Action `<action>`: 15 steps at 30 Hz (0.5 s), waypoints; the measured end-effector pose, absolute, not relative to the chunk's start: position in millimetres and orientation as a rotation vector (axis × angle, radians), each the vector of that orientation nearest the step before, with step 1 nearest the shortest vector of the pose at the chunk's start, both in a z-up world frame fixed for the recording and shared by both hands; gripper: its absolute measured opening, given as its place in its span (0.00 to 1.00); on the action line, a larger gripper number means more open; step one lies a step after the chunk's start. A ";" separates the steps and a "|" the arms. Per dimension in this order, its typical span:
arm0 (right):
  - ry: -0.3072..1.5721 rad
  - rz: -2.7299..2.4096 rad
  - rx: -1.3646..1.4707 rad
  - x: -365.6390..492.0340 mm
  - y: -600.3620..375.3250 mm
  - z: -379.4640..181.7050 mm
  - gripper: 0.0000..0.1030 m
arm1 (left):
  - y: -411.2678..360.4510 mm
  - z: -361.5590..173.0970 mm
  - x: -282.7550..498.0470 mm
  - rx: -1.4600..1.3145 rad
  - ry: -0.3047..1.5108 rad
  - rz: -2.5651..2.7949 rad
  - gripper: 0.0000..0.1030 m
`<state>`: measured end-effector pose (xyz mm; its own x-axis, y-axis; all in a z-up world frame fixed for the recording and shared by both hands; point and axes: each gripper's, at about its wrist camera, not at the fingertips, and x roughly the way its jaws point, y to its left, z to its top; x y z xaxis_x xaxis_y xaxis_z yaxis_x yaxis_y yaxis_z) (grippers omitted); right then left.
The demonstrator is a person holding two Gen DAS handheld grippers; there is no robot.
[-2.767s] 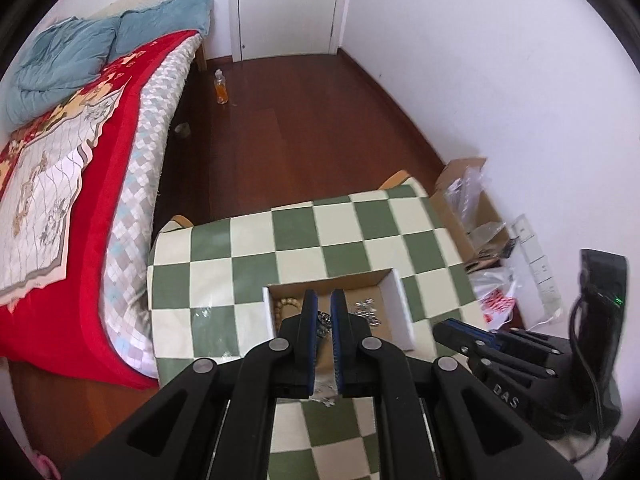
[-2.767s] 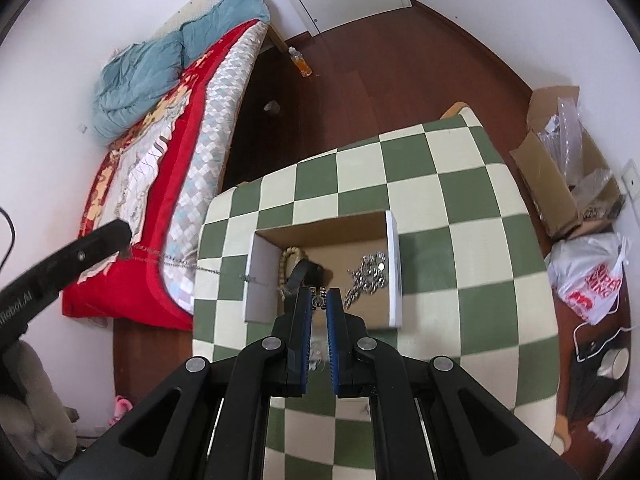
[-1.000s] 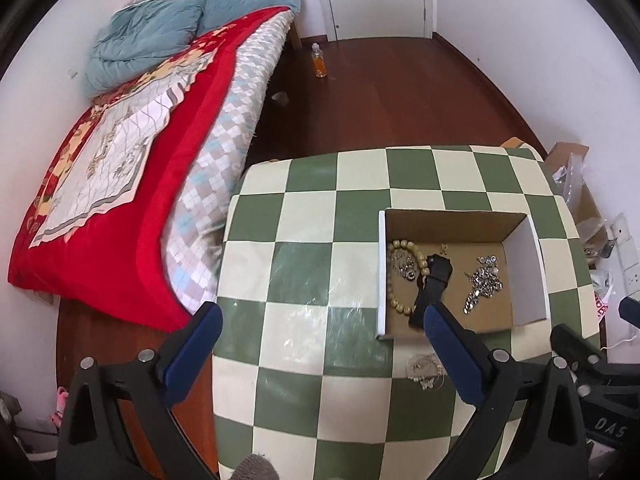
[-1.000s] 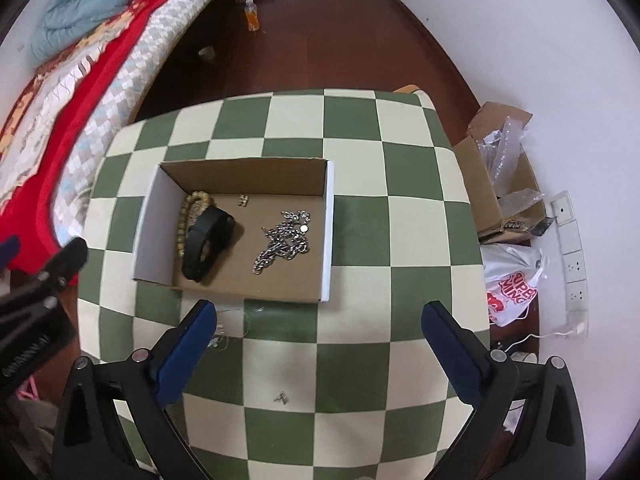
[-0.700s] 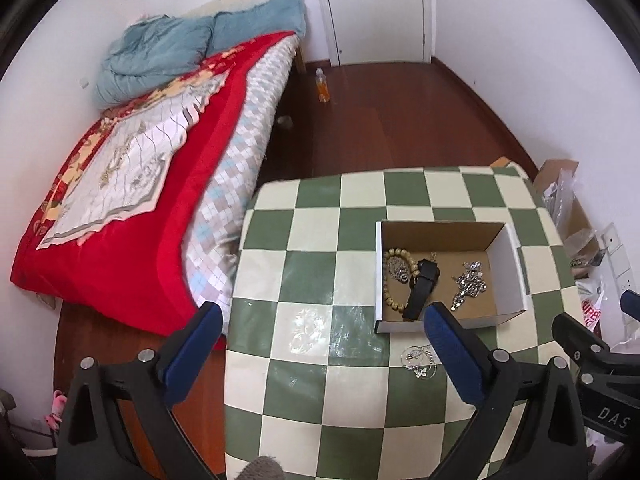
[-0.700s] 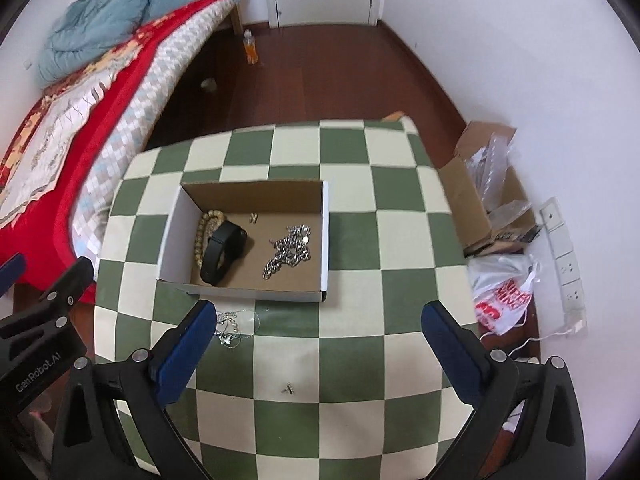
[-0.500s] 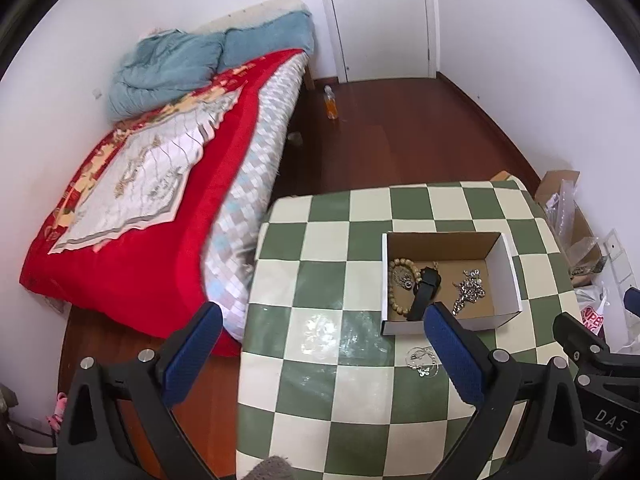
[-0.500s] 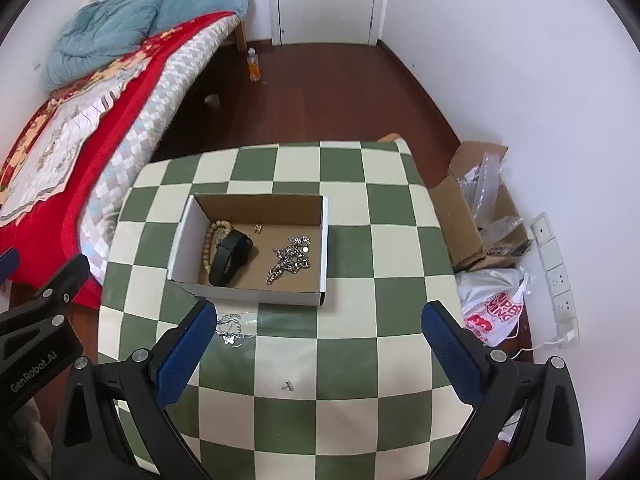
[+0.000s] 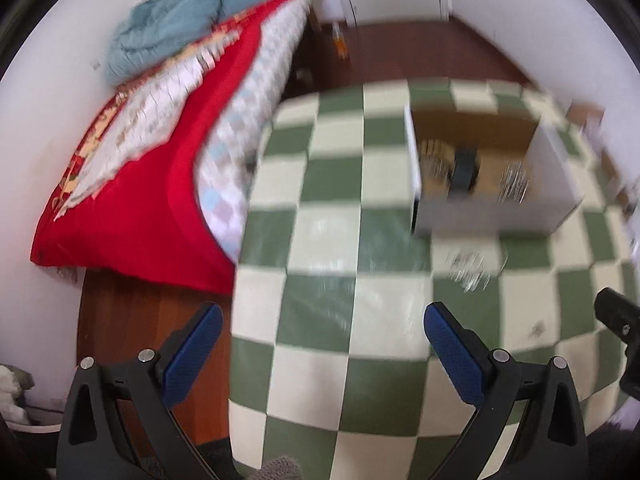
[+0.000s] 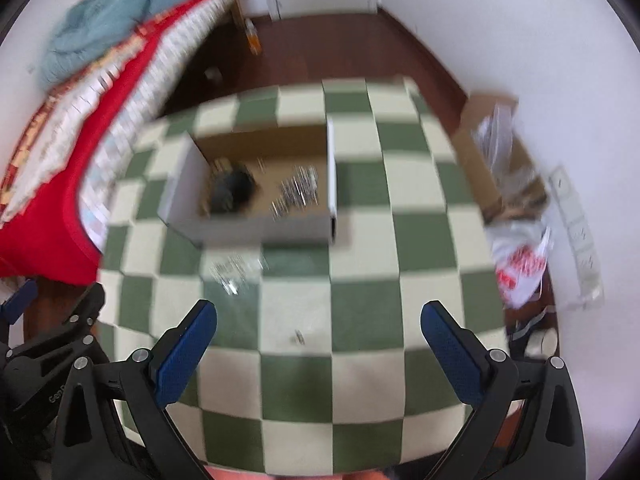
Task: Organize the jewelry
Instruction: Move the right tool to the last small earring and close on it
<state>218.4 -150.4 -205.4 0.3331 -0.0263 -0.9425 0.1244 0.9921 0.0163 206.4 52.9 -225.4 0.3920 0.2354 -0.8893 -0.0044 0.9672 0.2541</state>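
I see both grippers w/ jaws wide, empty: left gripper, right gripper. One silver chain lies on the table just in front of the box, ahead-left of the right gripper, closer to it. One tiny piece nearer still; inside box approx 3 items, blurred.

My left gripper hangs with its jaws spread wide and nothing between them, its blue pads facing each other across the gap. My right gripper is just as wide, blue pads apart and holding nothing. Each gripper shows at the edge of the other's view. Both views are blurred.
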 end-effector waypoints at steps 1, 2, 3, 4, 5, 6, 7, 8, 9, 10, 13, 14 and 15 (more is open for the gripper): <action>1.262 -0.097 0.096 217.4 -151.4 -221.7 0.98 | 52.1 -238.9 206.9 0.231 1.190 0.154 1.00; 1.286 -0.093 0.095 215.8 -151.3 -234.2 0.92 | 51.6 -247.1 206.7 0.237 1.207 0.157 1.00; 1.306 -0.086 0.095 215.6 -152.1 -244.9 0.87 | 50.6 -255.8 206.4 0.244 1.223 0.155 1.00; 1.329 -0.082 0.093 214.9 -151.4 -256.5 0.85 | 49.7 -263.9 206.5 0.254 1.239 0.154 1.00; 1.358 -0.072 0.087 213.9 -149.2 -270.4 0.79 | 49.3 -270.9 206.3 0.262 1.251 0.155 1.00; 1.371 -0.064 0.085 213.7 -146.9 -278.9 0.72 | 49.3 -276.1 206.0 0.269 1.257 0.155 1.00; 1.378 -0.061 0.079 213.9 -145.5 -283.6 0.69 | 49.2 -281.6 206.0 0.280 1.264 0.155 1.00; 1.386 -0.058 0.068 213.6 -143.0 -289.5 0.65 | 49.7 -284.9 205.7 0.285 1.269 0.157 1.00; 1.391 -0.051 0.061 213.2 -140.6 -295.0 0.64 | 50.7 -287.8 205.6 0.290 1.272 0.160 1.00; 1.394 -0.043 0.060 212.3 -138.2 -299.7 0.63 | 52.1 -289.6 205.7 0.290 1.275 0.163 1.00; 1.398 -0.032 0.044 211.4 -131.3 -307.9 0.57 | 56.5 -293.0 207.6 0.280 1.282 0.168 1.00; 1.397 -0.031 0.038 211.3 -128.8 -310.7 0.56 | 57.6 -293.5 208.2 0.282 1.281 0.169 1.00; 1.398 -0.027 0.038 211.3 -127.3 -312.1 0.55 | 58.3 -294.0 208.7 0.285 1.280 0.168 1.00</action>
